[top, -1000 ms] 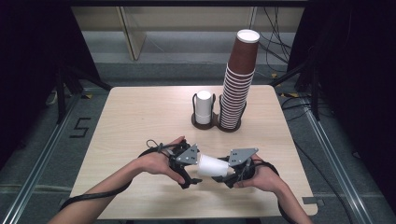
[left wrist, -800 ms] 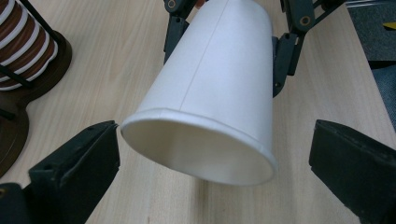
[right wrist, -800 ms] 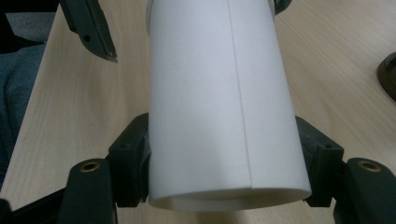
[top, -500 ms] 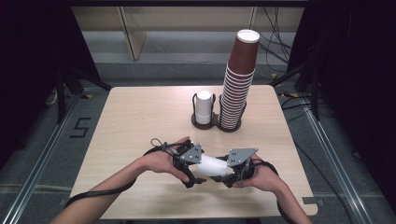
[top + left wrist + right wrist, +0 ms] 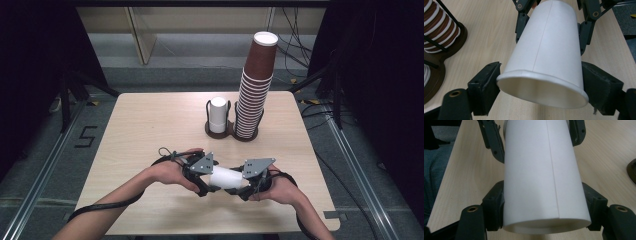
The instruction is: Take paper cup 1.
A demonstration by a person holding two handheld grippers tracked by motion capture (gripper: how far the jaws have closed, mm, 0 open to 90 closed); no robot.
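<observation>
Two tools on one white paper cup (image 5: 227, 177), and it hangs on its side just above the near part of the surface (image 5: 150, 130), bridging the gap between the person's hands. The left tool (image 5: 207, 186) has just been closing its jaws with the cup's rolled rim between them, and in the left gripper view its pads (image 5: 486, 85) now press on either side of that rim, so it is clamped on the wide end. The right tool (image 5: 245, 190) is clamped on the narrow base end, its pads (image 5: 495, 206) snug against the cup wall in the right gripper view. This reads as a hand-over caught at the double-grip moment, the cup passing from one tool to the other. Farther back stand a short white cup stack (image 5: 218, 112) and a tall brown cup stack (image 5: 255, 90), side by side in a dark holder, well apart from the hands. Next, I judge, the right tool has to let go cleanly without dragging the cup, while the left tool keeps a light squeeze, since the thin rim could easily buckle, then turns the cup upright and carries it toward the white cup stack.
</observation>
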